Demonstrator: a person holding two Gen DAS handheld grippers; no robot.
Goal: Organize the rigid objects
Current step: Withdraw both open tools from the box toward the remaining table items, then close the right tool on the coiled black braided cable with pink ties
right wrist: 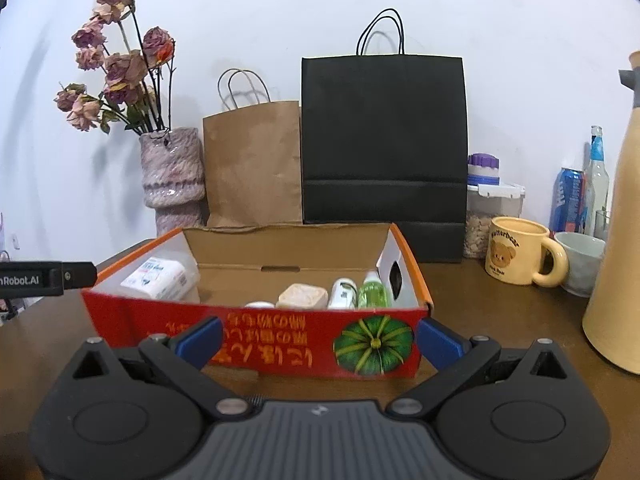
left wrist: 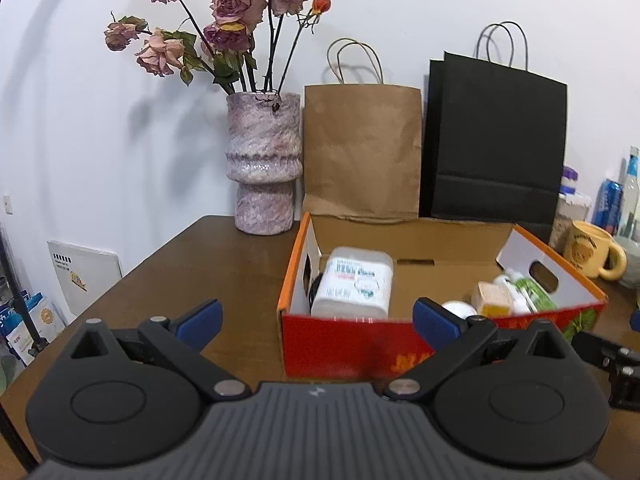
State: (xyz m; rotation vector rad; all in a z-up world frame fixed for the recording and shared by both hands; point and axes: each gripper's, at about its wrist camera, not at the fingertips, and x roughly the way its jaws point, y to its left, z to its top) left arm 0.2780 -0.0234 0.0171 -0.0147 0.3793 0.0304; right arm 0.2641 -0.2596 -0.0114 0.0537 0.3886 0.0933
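Red cardboard box with orange rim and open top [right wrist: 280, 340] sits on brown wooden table [left wrist: 224, 264], directly ahead of both grippers. Left gripper [left wrist: 316, 322] jaws spread wide, nothing between them; the box's near wall lies ahead of the gap and of the right-hand blue pad, its left corner about mid-gap. Right gripper [right wrist: 320, 340] jaws also wide apart and empty; the box's red front wall with the green pumpkin print [right wrist: 374, 346] fills the gap between the blue pads from this view, just beyond the tips, contact not evident.

Inside the box: white rectangular plastic container with printed label [left wrist: 354, 284] at the left end; at the right end, a cluster of tan square-lidded jar [right wrist: 302, 296], small white bottle [right wrist: 343, 293], green translucent bottle [right wrist: 374, 291] and a round white cap [left wrist: 460, 309], packed close together.

Behind the box against the white wall: mottled pink ceramic vase with dried roses [left wrist: 264, 160], brown paper bag [left wrist: 362, 152], black paper bag [right wrist: 384, 140]. Yellow bear-print mug [right wrist: 520, 252] stands on the table right of the box, well clear of it
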